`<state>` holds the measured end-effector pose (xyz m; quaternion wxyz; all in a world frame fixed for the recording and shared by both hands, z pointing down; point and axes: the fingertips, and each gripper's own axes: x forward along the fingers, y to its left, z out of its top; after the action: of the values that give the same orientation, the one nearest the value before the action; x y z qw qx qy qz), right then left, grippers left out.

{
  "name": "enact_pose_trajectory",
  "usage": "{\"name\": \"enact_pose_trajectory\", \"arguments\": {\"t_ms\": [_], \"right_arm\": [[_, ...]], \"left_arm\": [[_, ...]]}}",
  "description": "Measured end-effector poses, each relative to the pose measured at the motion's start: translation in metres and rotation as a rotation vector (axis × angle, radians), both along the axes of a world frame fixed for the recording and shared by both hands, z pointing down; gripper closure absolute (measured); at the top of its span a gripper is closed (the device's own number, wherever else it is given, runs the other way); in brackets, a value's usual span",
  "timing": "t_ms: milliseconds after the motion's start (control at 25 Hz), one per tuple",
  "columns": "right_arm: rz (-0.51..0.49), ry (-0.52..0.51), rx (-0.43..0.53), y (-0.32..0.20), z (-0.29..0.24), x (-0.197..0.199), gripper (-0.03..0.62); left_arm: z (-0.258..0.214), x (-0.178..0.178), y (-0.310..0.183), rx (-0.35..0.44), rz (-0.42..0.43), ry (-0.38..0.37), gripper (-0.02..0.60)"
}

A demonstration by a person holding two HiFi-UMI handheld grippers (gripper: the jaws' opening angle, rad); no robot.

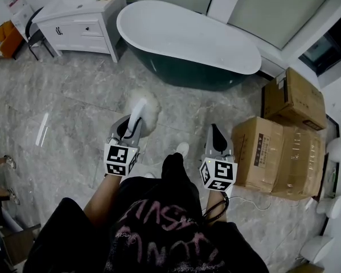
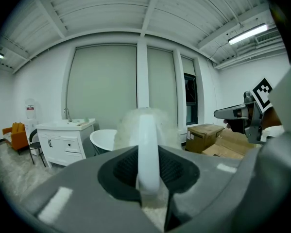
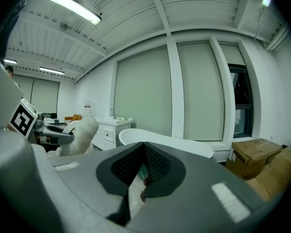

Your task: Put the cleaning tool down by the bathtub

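Left gripper (image 1: 129, 131) grasps the duster (image 1: 143, 108) by its handle, fluffy head just past the fingertips; right gripper (image 1: 216, 136) clenched, empty.

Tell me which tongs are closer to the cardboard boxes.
Right. The right tongs hang just beside the cardboard boxes; the left tongs, gripping the cleaning tool, are on the person's far side from them.
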<state>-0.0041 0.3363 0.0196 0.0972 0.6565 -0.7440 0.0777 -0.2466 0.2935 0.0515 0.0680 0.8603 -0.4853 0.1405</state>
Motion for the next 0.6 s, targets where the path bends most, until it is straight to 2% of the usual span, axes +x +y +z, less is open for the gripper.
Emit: {"name": "enact_pose_trajectory", "arguments": {"t_ms": [240, 600], "right_arm": [[-0.025, -0.022, -0.037, -0.046, 0.013, 0.010, 0.580], [-0.060, -0.052, -0.108, -0.119, 0.048, 0.029, 0.578]], "left_arm": [[0.010, 0.017, -0.042, -0.032, -0.007, -0.011, 0.497], [0.045, 0.042, -0.099, -0.122, -0.023, -0.038, 0.497]]}}
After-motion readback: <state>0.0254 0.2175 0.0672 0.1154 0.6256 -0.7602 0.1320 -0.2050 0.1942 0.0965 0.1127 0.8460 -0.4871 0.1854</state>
